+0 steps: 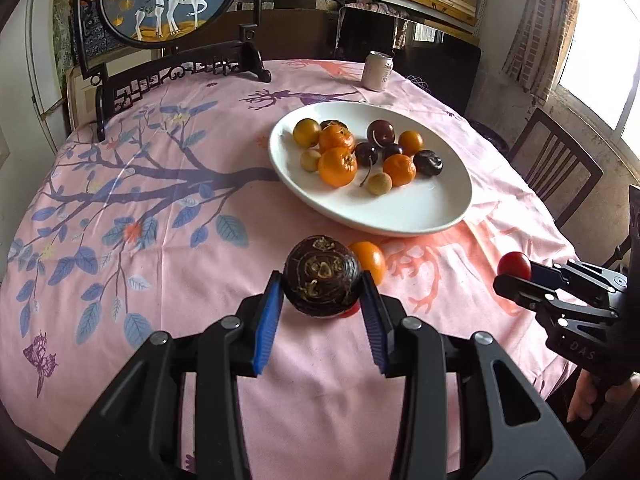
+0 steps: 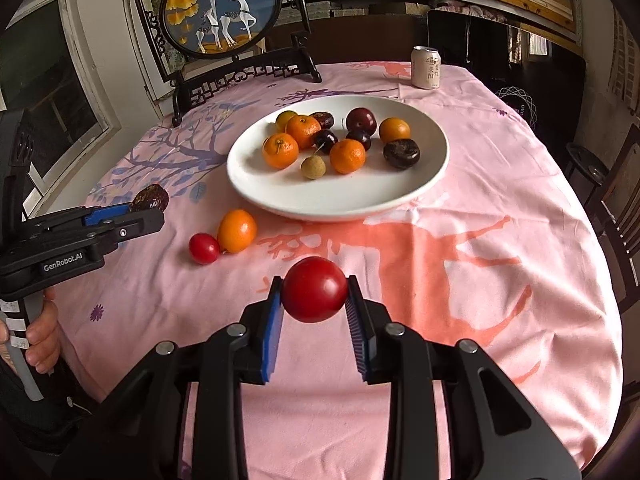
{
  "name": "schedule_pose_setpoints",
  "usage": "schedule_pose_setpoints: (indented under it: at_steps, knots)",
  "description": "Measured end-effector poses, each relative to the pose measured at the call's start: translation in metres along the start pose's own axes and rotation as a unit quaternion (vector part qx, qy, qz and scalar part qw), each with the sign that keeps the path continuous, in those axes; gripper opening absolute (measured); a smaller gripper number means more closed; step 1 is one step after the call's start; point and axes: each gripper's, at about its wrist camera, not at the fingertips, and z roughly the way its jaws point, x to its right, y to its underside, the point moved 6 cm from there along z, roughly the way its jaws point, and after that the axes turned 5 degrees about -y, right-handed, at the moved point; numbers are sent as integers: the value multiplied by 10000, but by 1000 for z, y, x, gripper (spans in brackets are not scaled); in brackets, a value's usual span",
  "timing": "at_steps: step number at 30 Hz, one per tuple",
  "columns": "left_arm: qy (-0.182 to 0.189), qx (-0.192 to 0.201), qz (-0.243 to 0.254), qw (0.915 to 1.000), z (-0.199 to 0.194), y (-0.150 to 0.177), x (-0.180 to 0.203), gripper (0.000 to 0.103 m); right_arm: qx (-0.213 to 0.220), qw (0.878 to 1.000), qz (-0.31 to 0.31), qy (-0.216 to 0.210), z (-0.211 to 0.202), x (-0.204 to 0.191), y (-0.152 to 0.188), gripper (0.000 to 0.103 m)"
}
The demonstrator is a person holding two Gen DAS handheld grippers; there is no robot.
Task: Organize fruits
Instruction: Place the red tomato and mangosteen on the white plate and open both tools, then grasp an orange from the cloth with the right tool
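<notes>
The left tongs clamp a dark brown fruit, the right tongs grip a red tomato, both near the white plate.

One white plate, one drinks can and one framed deer screen are seen; two red tomatoes are counted, and two grippers.
</notes>
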Motion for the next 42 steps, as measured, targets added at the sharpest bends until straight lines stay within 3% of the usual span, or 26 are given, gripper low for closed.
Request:
schedule_pose_setpoints:
  at_steps: [6, 10, 19, 20, 22, 24, 27, 30, 33, 38, 42]
  knots:
    - [-91, 39, 154, 9998, 34, -80, 28, 39, 22, 9990, -130, 437, 39, 32, -65, 31]
    - [-334, -110, 335, 9988, 77, -113, 49, 39, -137, 9979, 38, 634, 78, 60, -86, 31]
    - [-360, -457, 191, 9981, 122, -128, 58, 40, -114, 9990, 74, 427, 98, 72, -93, 32]
    - [-368, -487, 168, 9980, 124, -129, 58, 41, -66, 9989, 73, 461, 97, 73, -93, 35]
    - [-364, -526, 93, 9979, 126, -129, 55, 41, 54, 9982, 56, 587, 94, 76, -94, 52]
    - [-262, -538, 39, 9982, 121, -129, 53, 45, 163, 9976, -4, 674, 89, 77, -95, 52]
    - [-239, -305, -35, 9992, 93, -123, 45, 58, 169, 9967, 76, 790, 74, 78, -92, 52]
    - [-369, 94, -77, 9992, 49, -103, 27, 77, 300, 9983, 123, 484, 44, 61, -80, 53]
    - [-681, 377, -242, 9967, 13, -67, -1, 86, 336, 9989, 156, 276, 20, 39, -53, 53]
    - [-903, 470, -986, 9899, -15, -2, -59, 88, 128, 9991, 248, -306, 17, -3, -4, 53]
    - [-962, 389, -1297, 9861, -23, 25, -89, 88, -59, 9990, 46, -429, 33, -38, 3, 53]
